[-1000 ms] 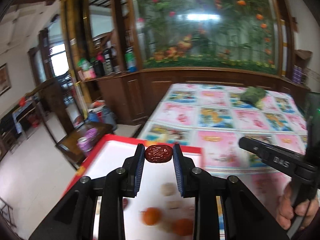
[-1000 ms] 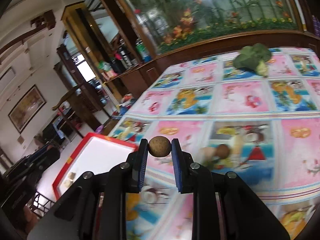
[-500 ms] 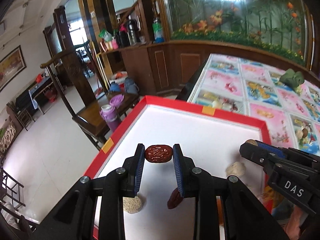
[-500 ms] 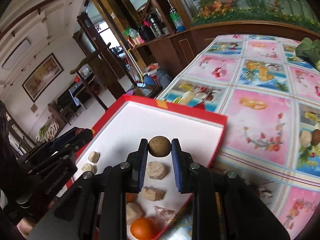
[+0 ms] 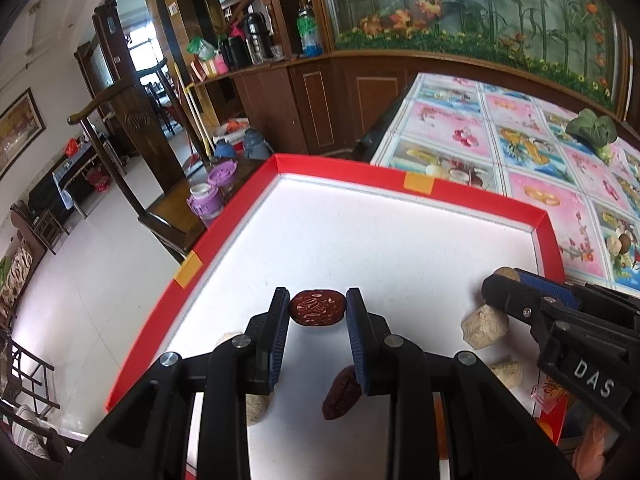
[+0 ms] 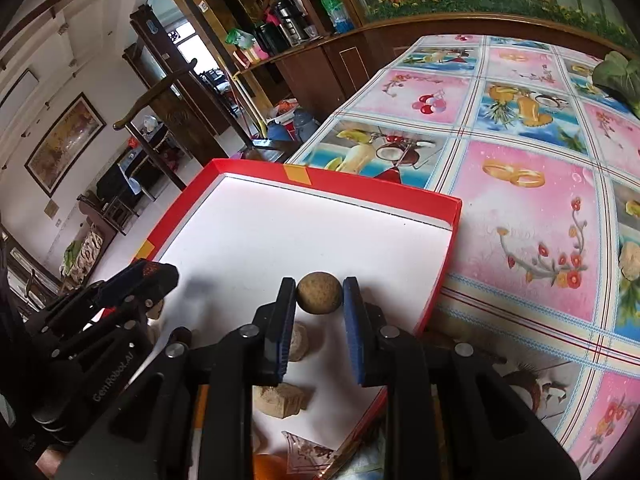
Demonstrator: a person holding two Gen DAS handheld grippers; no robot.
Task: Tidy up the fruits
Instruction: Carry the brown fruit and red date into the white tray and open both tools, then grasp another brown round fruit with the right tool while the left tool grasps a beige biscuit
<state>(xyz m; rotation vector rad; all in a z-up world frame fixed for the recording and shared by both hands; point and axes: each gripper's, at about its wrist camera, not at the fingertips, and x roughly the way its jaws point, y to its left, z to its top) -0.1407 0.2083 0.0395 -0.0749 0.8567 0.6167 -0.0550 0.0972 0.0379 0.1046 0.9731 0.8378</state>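
My left gripper [image 5: 318, 308] is shut on a dark red date [image 5: 317, 307] and holds it over the white floor of a red-rimmed tray [image 5: 480, 196]. My right gripper [image 6: 319, 294] is shut on a round brown fruit [image 6: 319, 293] over the same tray [image 6: 400, 192], near its right wall. The right gripper also shows in the left wrist view [image 5: 532, 292], and the left gripper shows in the right wrist view [image 6: 140, 280]. Another date [image 5: 342, 394] and several beige chunks [image 5: 484, 326] lie on the tray floor. An orange fruit [image 6: 268, 466] sits at the near end.
The tray lies on a table with a colourful fruit-print cloth [image 6: 520, 160]. A green leafy vegetable [image 5: 592, 130] sits at the far right of the table. A beige piece [image 6: 630, 260] lies on the cloth. A wooden chair with purple cups [image 5: 208, 200] stands beside the tray's left edge.
Both grippers have moved from over the tablecloth to low over the tray, each keeping its fruit. The tray floor now fills both views.
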